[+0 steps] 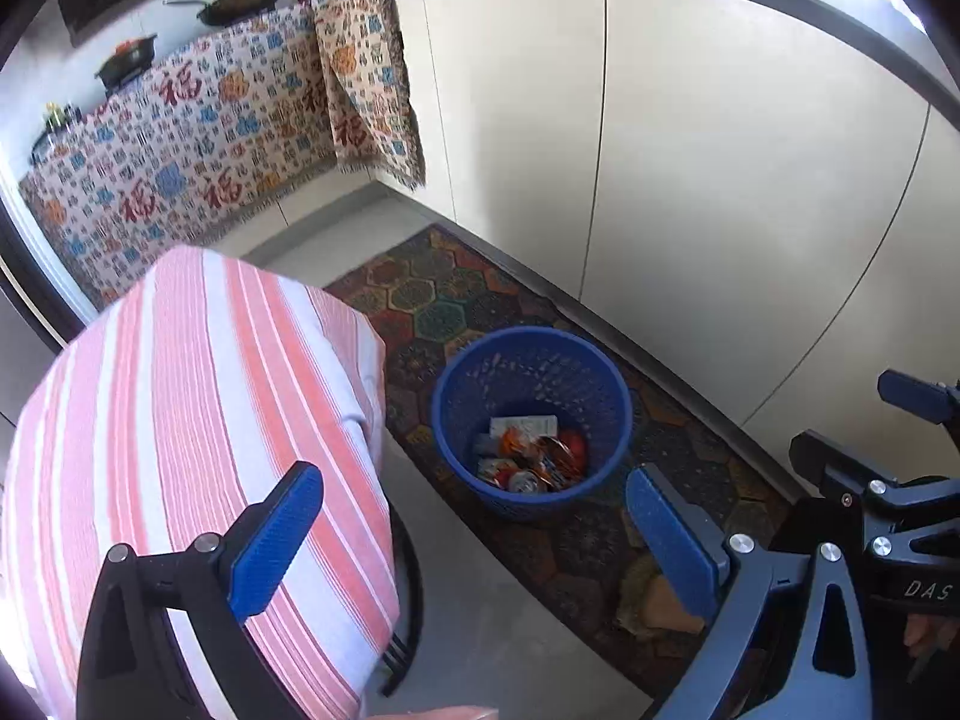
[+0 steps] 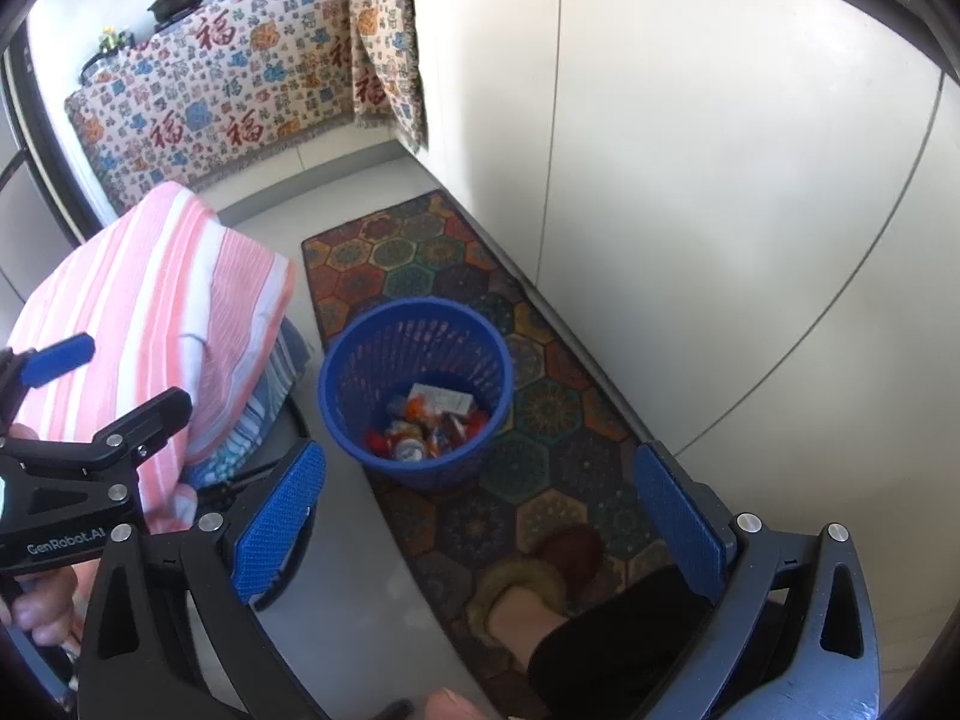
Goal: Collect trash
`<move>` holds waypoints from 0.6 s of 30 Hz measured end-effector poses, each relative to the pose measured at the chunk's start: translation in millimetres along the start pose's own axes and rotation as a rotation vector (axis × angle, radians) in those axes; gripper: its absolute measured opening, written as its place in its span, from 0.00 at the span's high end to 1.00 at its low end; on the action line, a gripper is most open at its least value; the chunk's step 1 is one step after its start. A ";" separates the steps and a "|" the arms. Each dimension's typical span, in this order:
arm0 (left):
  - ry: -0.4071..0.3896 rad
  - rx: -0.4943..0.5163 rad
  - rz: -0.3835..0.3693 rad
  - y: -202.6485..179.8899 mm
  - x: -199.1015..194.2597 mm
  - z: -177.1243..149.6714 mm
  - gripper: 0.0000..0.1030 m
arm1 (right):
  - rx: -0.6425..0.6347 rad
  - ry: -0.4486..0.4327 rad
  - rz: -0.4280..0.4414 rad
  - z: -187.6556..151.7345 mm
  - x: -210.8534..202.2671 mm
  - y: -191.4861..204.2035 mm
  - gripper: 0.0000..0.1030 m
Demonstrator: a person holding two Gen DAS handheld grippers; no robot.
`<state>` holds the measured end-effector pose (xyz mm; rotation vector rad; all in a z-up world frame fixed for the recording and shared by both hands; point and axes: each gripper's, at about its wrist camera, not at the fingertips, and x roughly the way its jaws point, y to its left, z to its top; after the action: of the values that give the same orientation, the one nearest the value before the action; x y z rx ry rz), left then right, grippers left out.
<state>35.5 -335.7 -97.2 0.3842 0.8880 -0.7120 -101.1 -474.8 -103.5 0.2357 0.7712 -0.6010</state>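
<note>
A blue plastic wastebasket (image 1: 612, 396) stands on a patterned rug and also shows in the right wrist view (image 2: 336, 372). Inside lies trash (image 1: 531, 456): wrappers, a can and a white carton, seen too in the right wrist view (image 2: 429, 423). My left gripper (image 1: 474, 531) is open and empty, held above and in front of the basket. My right gripper (image 2: 480, 510) is open and empty, also above the basket's near side. Each gripper's body shows at the edge of the other's view.
A table under a pink striped cloth (image 1: 198, 420) stands left of the basket. White cabinet doors (image 1: 720, 180) run along the right. A hexagon-pattern rug (image 2: 540, 420) covers the floor. The person's slippered foot (image 2: 534, 576) rests on it. A counter draped in printed cloth (image 1: 180, 138) holds pans.
</note>
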 end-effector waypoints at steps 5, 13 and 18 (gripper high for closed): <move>-0.006 -0.030 -0.045 8.7 -10.3 -0.2 0.00 | 0.006 0.005 0.014 -1.7 -4.1 -0.3 0.00; -0.011 -0.040 -0.042 5.4 -11.2 -1.8 0.00 | 0.007 0.004 0.024 -4.4 -8.4 3.0 0.00; -0.015 -0.039 -0.040 5.6 -12.7 -1.2 0.00 | 0.007 0.005 0.025 -3.9 -8.5 3.0 0.00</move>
<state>33.3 -326.0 -87.6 0.3267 0.8963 -0.7322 -106.4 -467.2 -100.2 0.2527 0.7697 -0.5795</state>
